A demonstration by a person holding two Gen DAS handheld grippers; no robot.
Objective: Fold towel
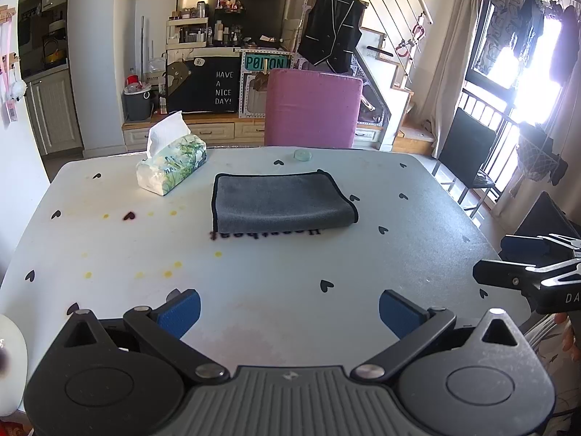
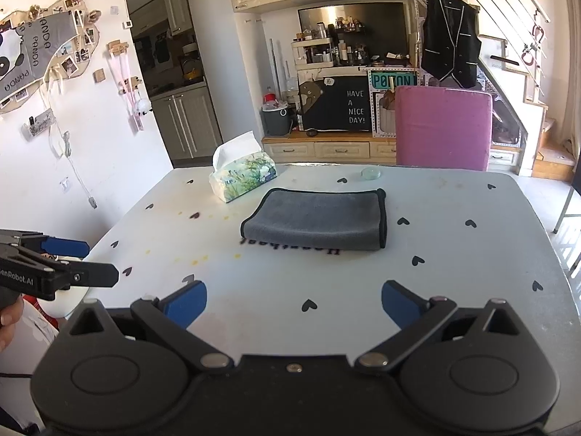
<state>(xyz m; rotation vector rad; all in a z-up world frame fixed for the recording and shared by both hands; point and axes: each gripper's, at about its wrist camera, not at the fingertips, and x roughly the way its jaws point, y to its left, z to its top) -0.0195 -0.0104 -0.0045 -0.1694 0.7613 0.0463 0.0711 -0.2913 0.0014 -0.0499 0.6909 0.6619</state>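
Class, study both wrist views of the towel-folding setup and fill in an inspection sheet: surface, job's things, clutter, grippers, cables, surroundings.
Surface: white table with black heart prints, yellow stains at its left.
Job's things: grey towel lies folded flat mid-table, touched by neither gripper.
Clutter: tissue pack left of and behind the towel; small round disc near the far edge.
Grippers: left gripper and right gripper both open, empty, over the near edge.
Cables: white cord hanging on the left wall.
Surroundings: pink chair behind the table; black vest hanging; shelves beyond.
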